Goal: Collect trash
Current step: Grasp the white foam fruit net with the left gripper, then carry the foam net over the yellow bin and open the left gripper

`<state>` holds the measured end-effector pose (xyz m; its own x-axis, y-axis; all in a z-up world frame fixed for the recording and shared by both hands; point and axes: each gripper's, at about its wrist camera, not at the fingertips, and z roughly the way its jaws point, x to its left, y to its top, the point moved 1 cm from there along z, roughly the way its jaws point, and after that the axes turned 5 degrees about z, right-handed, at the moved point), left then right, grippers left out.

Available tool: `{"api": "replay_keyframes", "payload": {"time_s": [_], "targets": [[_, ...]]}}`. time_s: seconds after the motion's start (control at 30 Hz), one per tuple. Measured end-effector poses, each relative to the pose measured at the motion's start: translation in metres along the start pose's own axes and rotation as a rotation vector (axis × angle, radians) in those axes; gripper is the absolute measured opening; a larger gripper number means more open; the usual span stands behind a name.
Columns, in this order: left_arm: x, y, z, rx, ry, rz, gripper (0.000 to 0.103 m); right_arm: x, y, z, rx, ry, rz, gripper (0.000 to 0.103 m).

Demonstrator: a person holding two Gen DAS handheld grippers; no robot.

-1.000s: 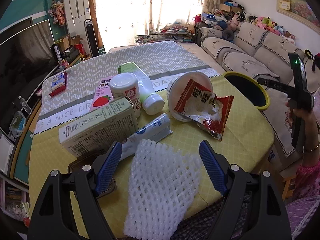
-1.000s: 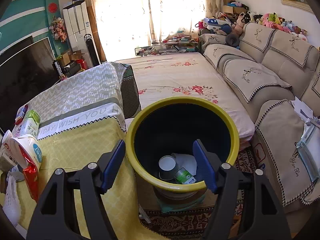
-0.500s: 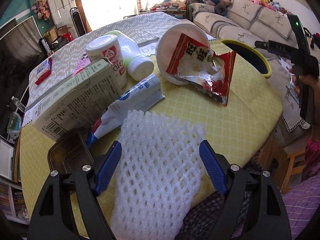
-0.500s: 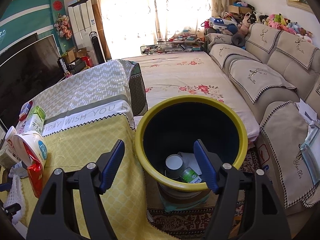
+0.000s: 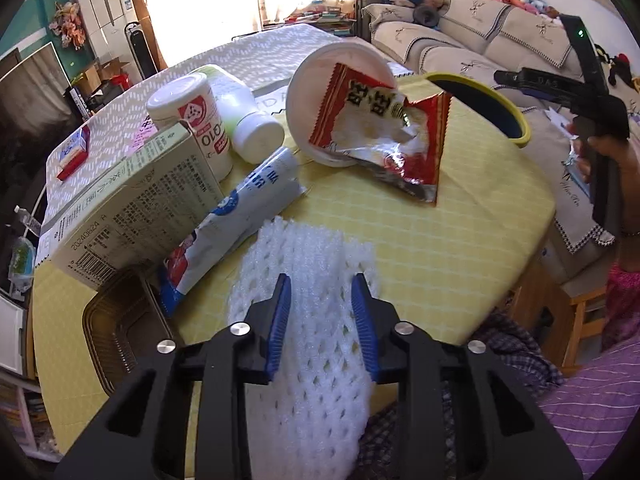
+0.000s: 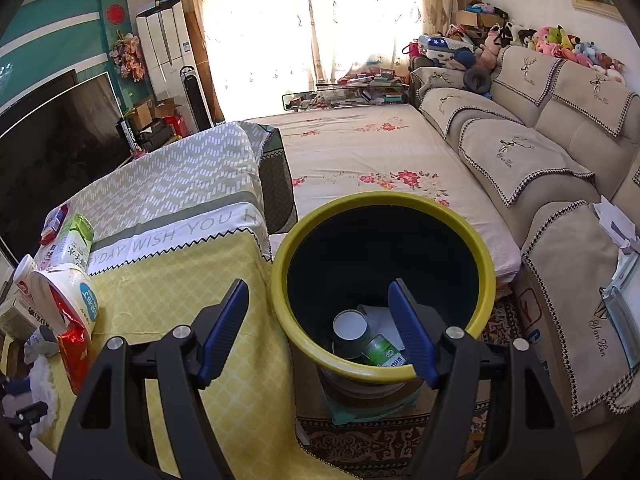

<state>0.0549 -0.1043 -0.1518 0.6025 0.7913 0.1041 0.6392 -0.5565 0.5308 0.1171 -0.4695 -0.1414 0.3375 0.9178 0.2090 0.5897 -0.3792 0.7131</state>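
Note:
A white foam net (image 5: 308,248) lies on the yellow tablecloth (image 5: 440,248) at the near edge. My left gripper (image 5: 321,280) is down over it, jaws closing, and the blue pads pinch the net's middle so it bunches between them. Behind it lie a red snack wrapper (image 5: 384,136) in a tipped white bowl (image 5: 320,80), a blue-and-white tube (image 5: 240,216), a green carton (image 5: 132,208) and white bottles (image 5: 248,124). My right gripper (image 6: 318,286) hangs open above the yellow-rimmed bin (image 6: 380,200) with nothing between its fingers. A paper cup (image 6: 350,326) and a green bottle (image 6: 384,352) lie in the bin.
A brown plastic tray (image 5: 116,328) sits at the table's near left corner. The bin stands off the table's right end, with a beige sofa (image 6: 540,152) beyond it and a flowered bed cover (image 6: 360,148) behind. A television (image 6: 52,136) stands at the left.
My left gripper came down over the foam net and its jaws went from wide apart to closed in on the net. The right gripper stayed above the bin.

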Motion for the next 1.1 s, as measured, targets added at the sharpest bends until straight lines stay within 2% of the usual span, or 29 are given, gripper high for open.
{"api": "replay_keyframes", "payload": {"time_s": [0.03, 0.1, 0.3, 0.5, 0.8, 1.1], "targets": [[0.0, 0.0, -0.001, -0.001, -0.013, 0.001, 0.014, -0.001, 0.0, 0.0, -0.002, 0.001, 0.004, 0.068], [0.001, 0.001, -0.005, -0.011, -0.052, -0.007, 0.009, -0.003, 0.0, -0.002, -0.005, 0.005, 0.011, 0.068], [-0.001, 0.005, -0.02, -0.041, -0.051, 0.007, 0.009, -0.009, 0.002, -0.008, -0.02, 0.005, 0.025, 0.068], [-0.001, 0.023, -0.046, -0.111, -0.036, 0.029, 0.009, -0.012, 0.004, -0.014, -0.036, 0.007, 0.036, 0.068], [-0.016, 0.07, -0.075, -0.217, -0.028, 0.065, 0.009, -0.024, 0.005, -0.025, -0.065, -0.006, 0.05, 0.068], [-0.056, 0.144, -0.059, -0.252, -0.074, 0.145, 0.009, -0.064, 0.005, -0.037, -0.098, -0.068, 0.111, 0.068]]}}
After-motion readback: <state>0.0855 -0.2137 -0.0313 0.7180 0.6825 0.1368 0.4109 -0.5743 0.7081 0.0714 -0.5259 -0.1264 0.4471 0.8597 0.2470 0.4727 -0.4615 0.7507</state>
